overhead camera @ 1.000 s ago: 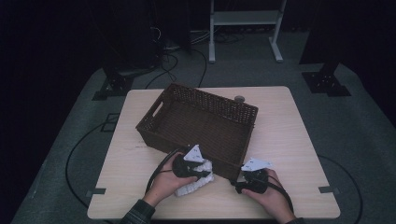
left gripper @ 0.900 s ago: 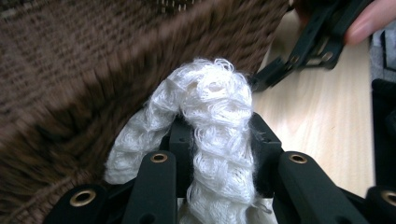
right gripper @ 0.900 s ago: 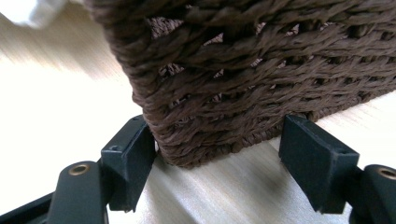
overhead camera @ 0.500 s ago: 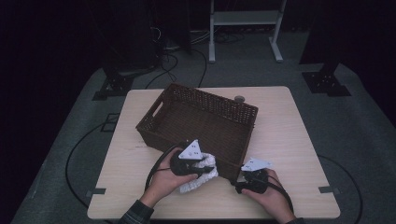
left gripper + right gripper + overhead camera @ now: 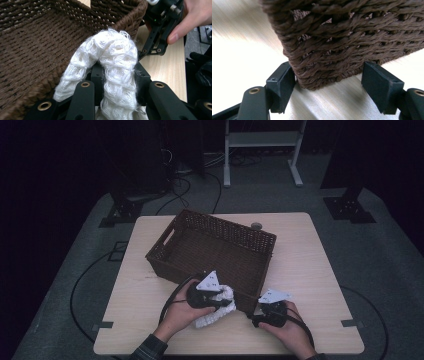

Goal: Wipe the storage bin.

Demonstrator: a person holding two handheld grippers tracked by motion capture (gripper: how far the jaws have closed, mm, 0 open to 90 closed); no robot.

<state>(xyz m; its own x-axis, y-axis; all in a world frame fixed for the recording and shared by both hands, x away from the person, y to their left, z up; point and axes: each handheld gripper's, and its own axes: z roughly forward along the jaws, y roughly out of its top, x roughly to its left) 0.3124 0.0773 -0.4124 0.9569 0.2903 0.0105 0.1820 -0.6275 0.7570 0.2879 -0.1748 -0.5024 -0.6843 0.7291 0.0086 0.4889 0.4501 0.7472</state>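
Left gripper [image 5: 220,301] clamped on a white knitted cloth [image 5: 216,309], lifted at the near rim of the brown woven basket [image 5: 200,227] on the worktop [image 5: 310,270]. Right gripper [image 5: 262,312], jaws wide, straddling the basket's near right corner, one pad touching, seemingly steadying it. Likely step: carrying the cloth in. Next: over the rim, then release.

Left tongs [image 5: 222,296] clamped, right tongs [image 5: 260,309] spread
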